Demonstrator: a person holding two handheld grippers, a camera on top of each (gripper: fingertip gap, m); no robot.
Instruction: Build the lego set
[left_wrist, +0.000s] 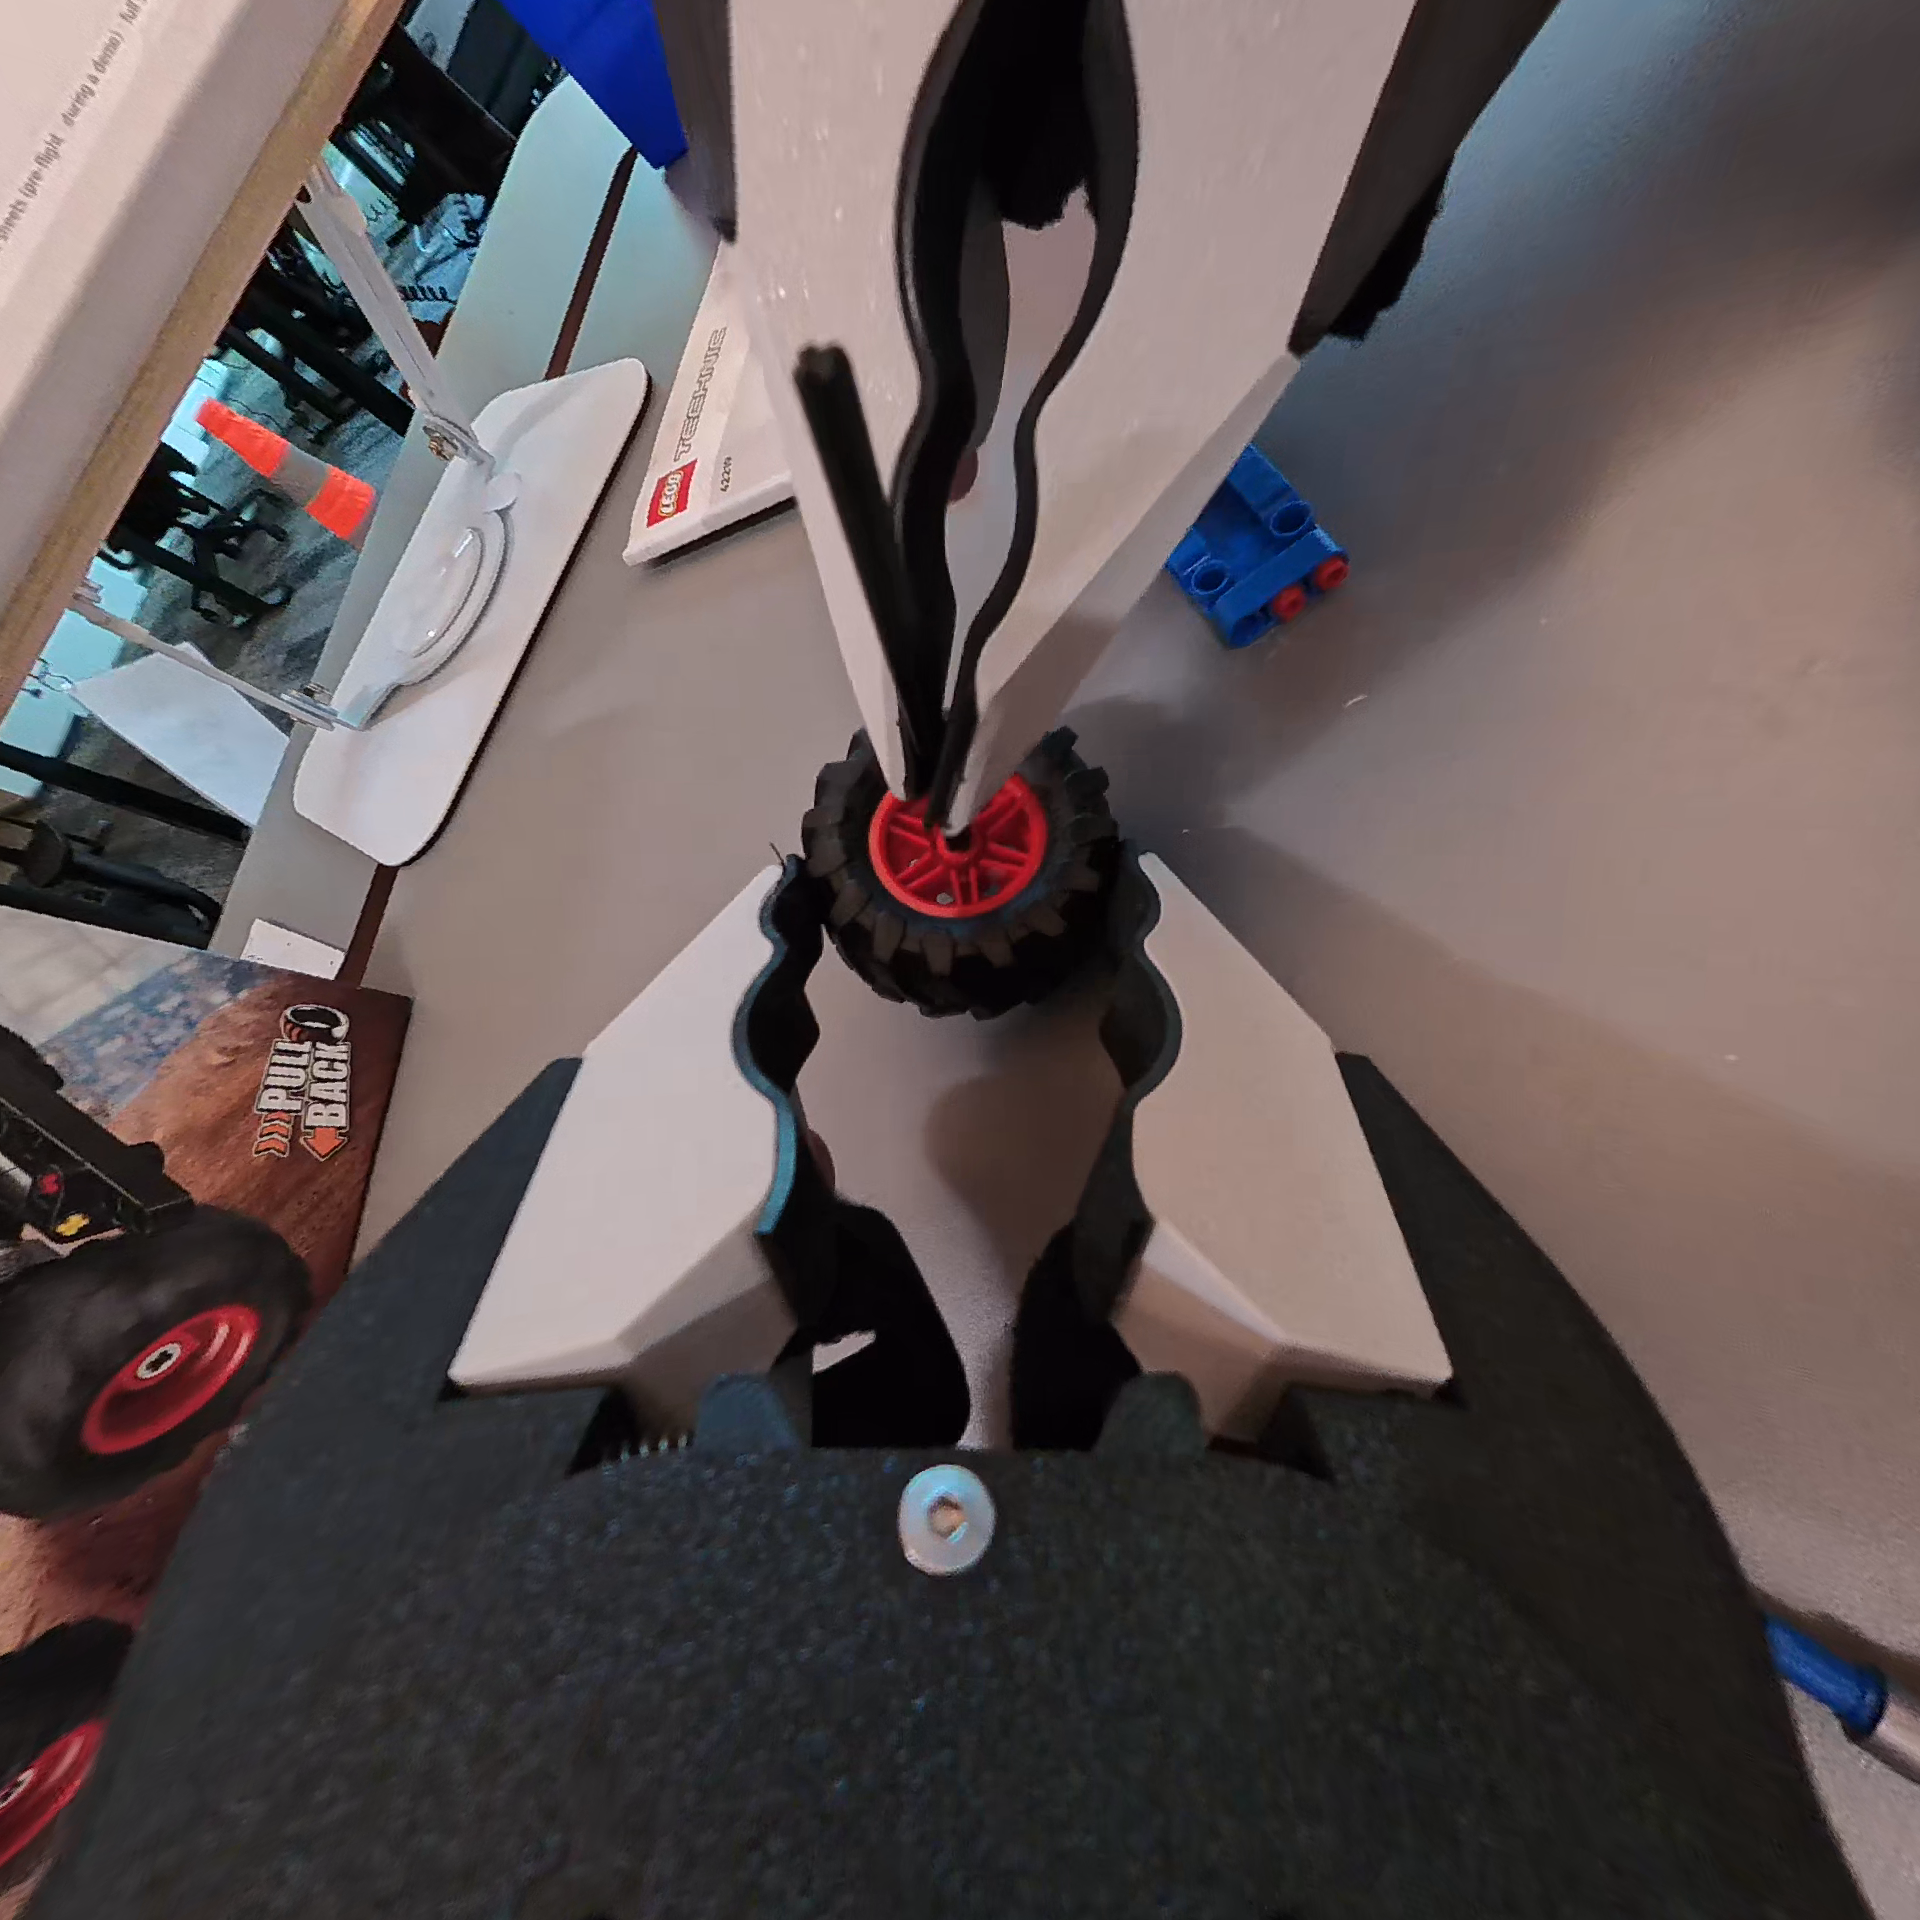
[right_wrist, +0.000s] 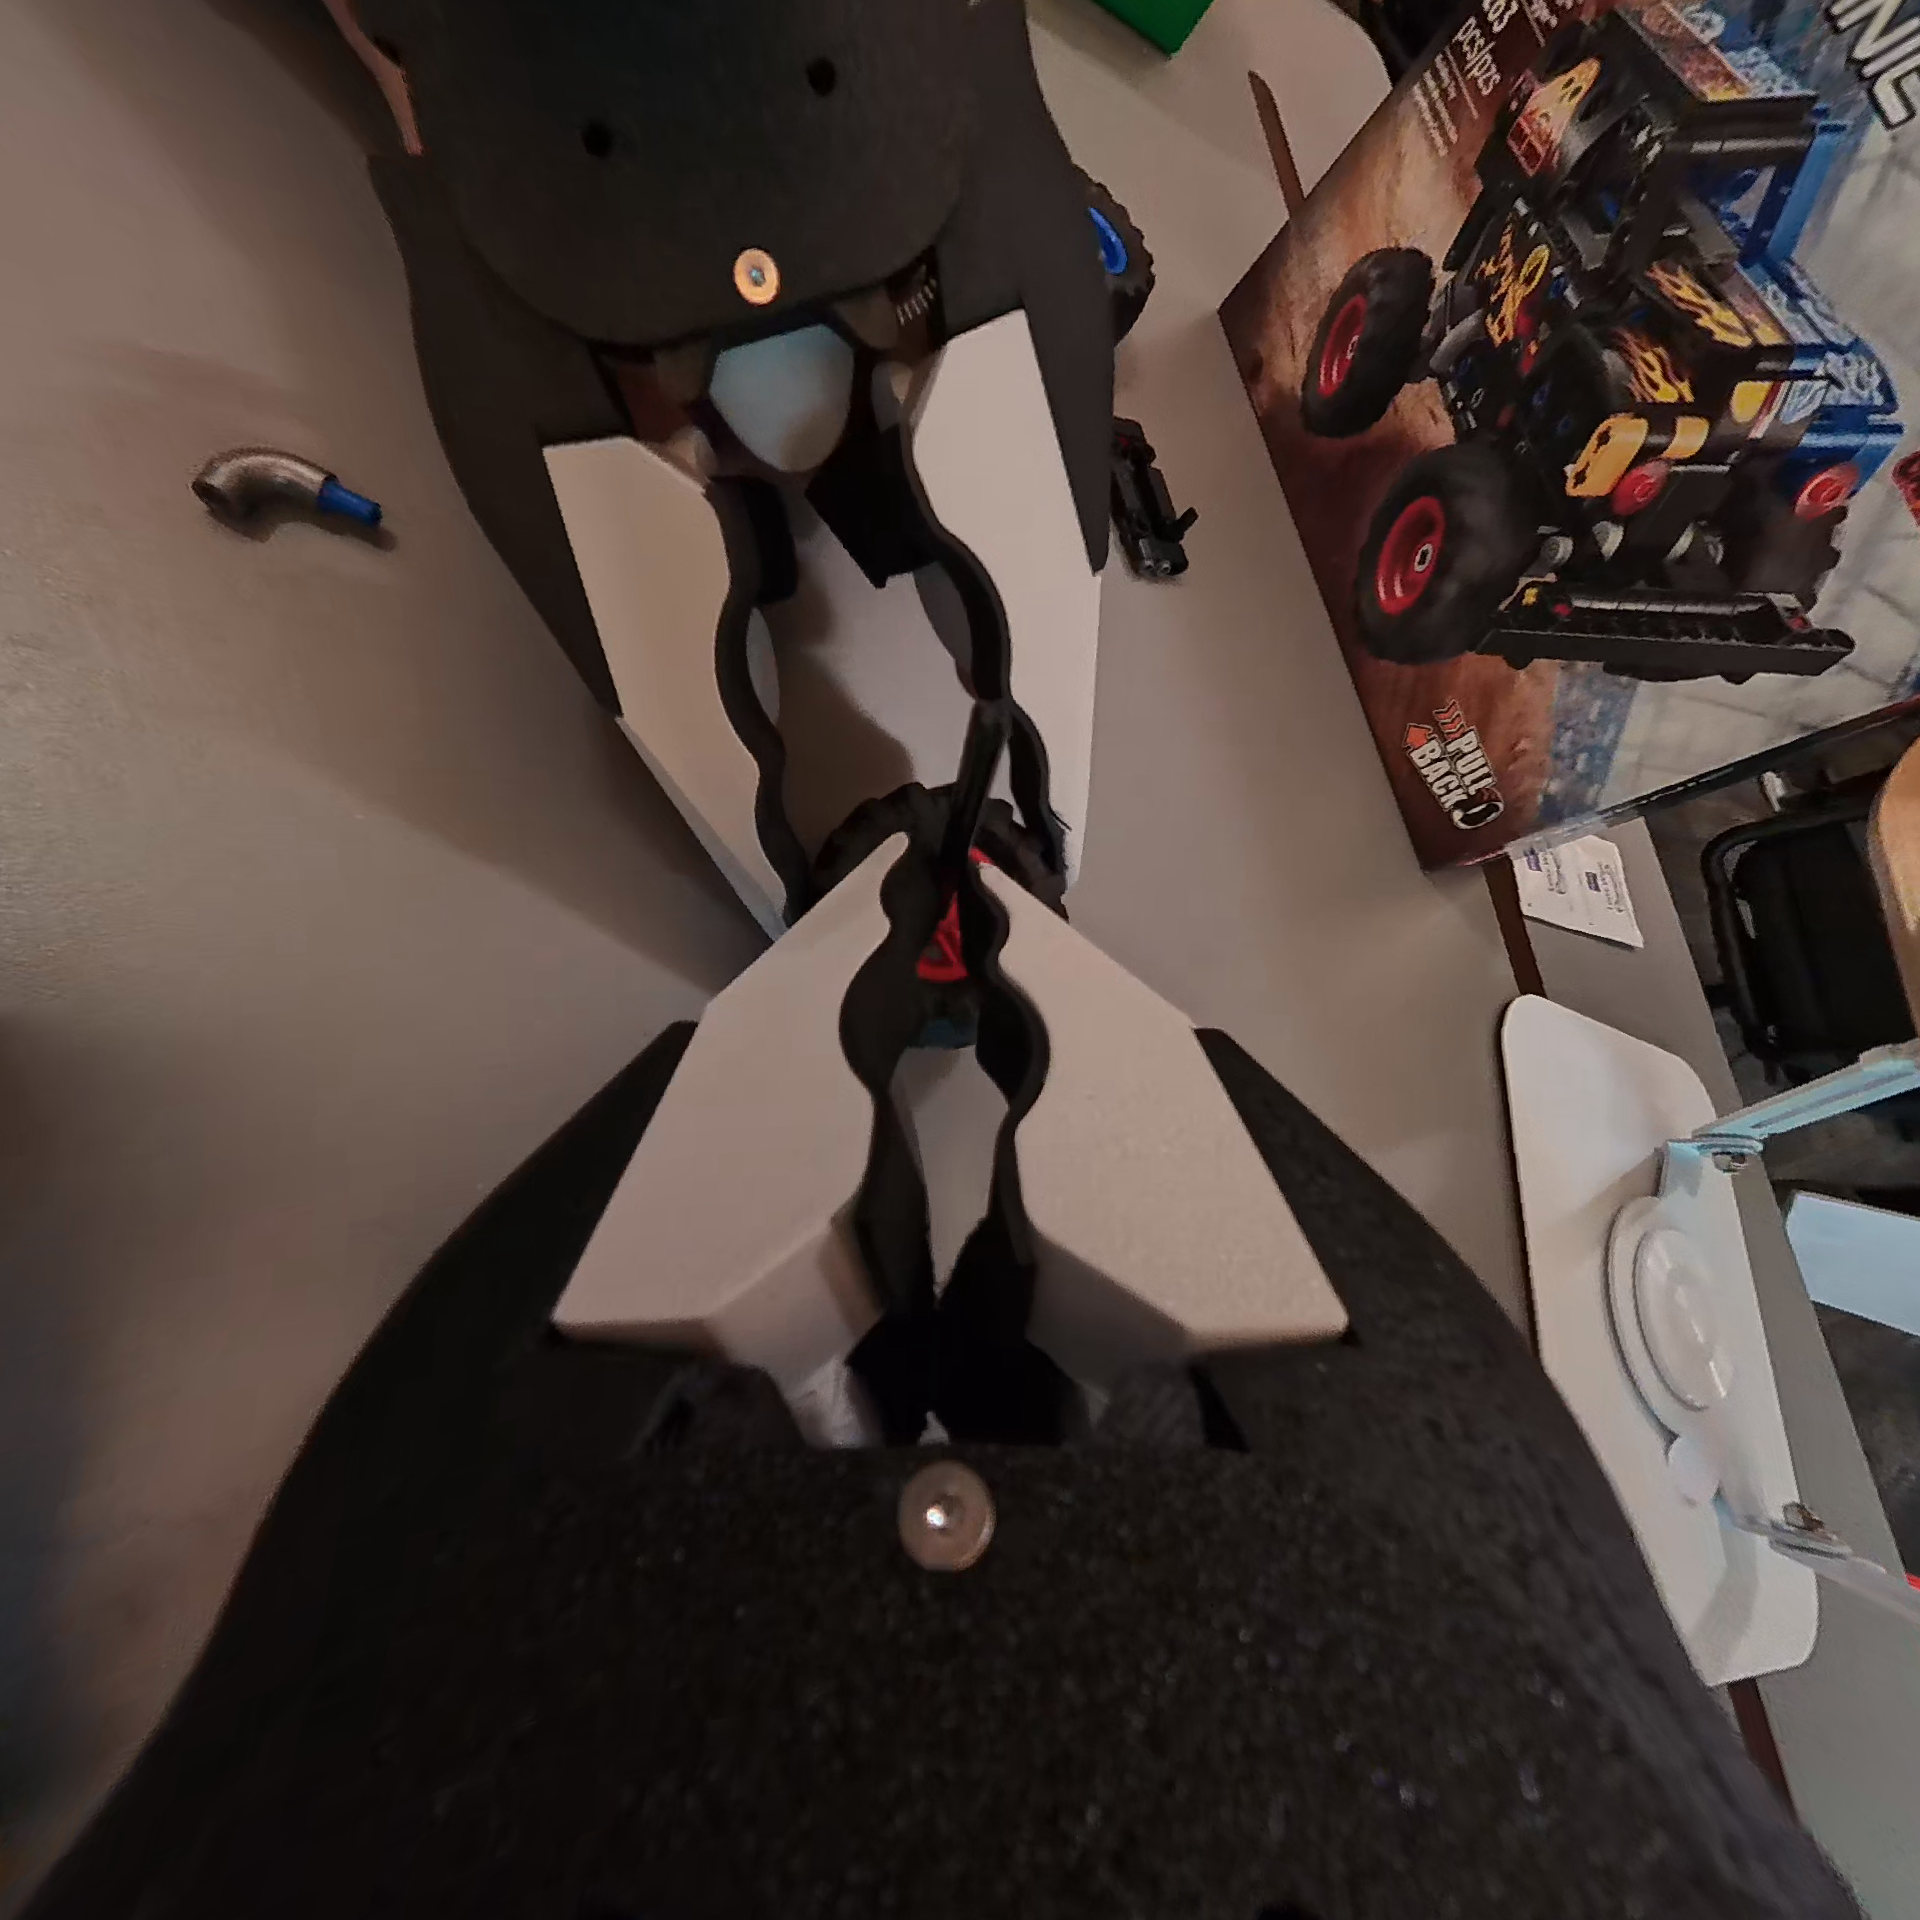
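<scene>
Looks like an office or lab space set up for toy-building sessions, not a home. There's a plain grey table (left_wrist: 1558, 831) with rounded corners and dark edge banding, and past its edge you can see black office chairs (left_wrist: 312, 301) on grey carpet. A clear acrylic stand on a white base plate (right_wrist: 1621, 1299) sits near the table's edge, a toy truck box (right_wrist: 1610, 416) lies toward one side, and loose blue building bricks (left_wrist: 1257, 551) are scattered around.
</scene>
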